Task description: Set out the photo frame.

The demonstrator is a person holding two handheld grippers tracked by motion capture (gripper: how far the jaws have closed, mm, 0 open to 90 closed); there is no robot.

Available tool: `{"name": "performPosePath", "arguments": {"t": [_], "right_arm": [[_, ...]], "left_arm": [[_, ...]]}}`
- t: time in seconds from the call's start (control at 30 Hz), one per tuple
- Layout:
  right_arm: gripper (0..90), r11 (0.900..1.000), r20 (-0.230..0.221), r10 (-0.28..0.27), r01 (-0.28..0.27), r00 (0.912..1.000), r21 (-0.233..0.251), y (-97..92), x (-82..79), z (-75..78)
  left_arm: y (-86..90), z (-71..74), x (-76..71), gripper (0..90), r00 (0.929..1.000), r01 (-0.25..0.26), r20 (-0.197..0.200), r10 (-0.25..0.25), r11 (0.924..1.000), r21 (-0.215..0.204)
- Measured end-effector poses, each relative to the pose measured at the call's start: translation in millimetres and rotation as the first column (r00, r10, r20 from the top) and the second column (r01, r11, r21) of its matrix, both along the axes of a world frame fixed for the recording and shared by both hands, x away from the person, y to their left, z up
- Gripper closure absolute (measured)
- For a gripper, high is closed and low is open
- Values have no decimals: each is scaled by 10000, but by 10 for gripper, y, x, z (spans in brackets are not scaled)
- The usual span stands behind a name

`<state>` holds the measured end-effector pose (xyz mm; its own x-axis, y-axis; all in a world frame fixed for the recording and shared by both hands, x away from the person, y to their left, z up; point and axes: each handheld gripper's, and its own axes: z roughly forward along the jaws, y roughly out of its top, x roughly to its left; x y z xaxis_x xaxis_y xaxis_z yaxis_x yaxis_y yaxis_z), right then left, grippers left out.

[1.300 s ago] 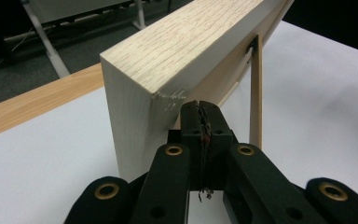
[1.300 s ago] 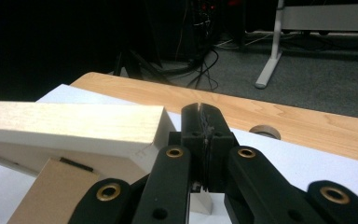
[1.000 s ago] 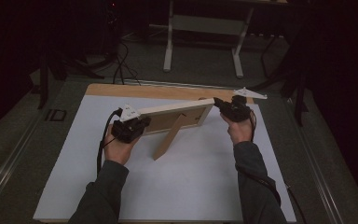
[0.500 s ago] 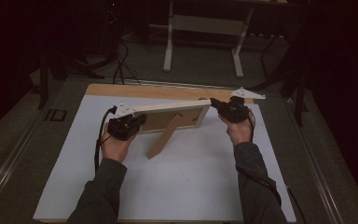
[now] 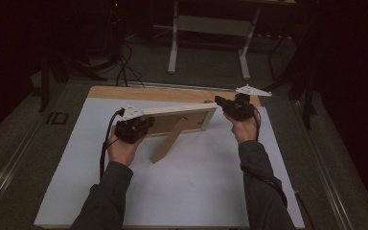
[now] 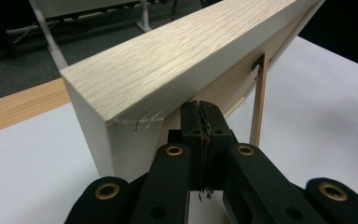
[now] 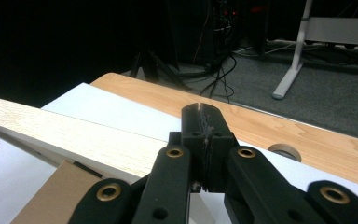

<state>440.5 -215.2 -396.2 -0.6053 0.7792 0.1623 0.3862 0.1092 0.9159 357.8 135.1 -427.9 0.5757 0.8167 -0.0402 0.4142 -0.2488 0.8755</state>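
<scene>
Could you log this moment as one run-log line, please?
scene: picture frame upright on white sheet | left gripper: shut, at frame's left end | right gripper: shut, at right end

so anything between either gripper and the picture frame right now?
Nothing visible. The left gripper sits with shut jaws at the frame's left end, against its back edge; the right gripper is shut at the right end. Whether either touches the wood is unclear. The frame's stand leg lies between the grippers, in neither one's way.

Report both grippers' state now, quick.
Left gripper: jaws shut, tips against the back of the picture frame; nothing visibly clamped.
Right gripper: jaws shut, beside the frame's other end; nothing visible between them.
</scene>
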Motion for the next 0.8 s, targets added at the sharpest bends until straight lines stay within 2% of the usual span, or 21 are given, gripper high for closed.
{"name": "performPosePath", "arguments": {"t": [0.27, 0.5, 0.67, 0.8], "right_arm": [[896, 9994, -90, 330, -329, 9994, 125, -36, -31, -38], [895, 9996, -154, 221, -218, 9996, 197, 5, 24, -7], [896, 9990, -286, 348, -339, 9990, 301, 16, 31, -23], [896, 9983, -334, 523, -514, 9981, 276, 9, 10, -30]], "left_arm": [[-91, 19, 29, 900, 9997, 227, 43, -227, 9997, -79], [-179, 41, 54, 900, 9992, 391, 21, -391, 9992, -8], [-191, 41, 62, 900, 9992, 393, 24, -393, 9992, 9], [-198, 45, 82, 900, 9994, 351, 0, -351, 9993, -158]]}}
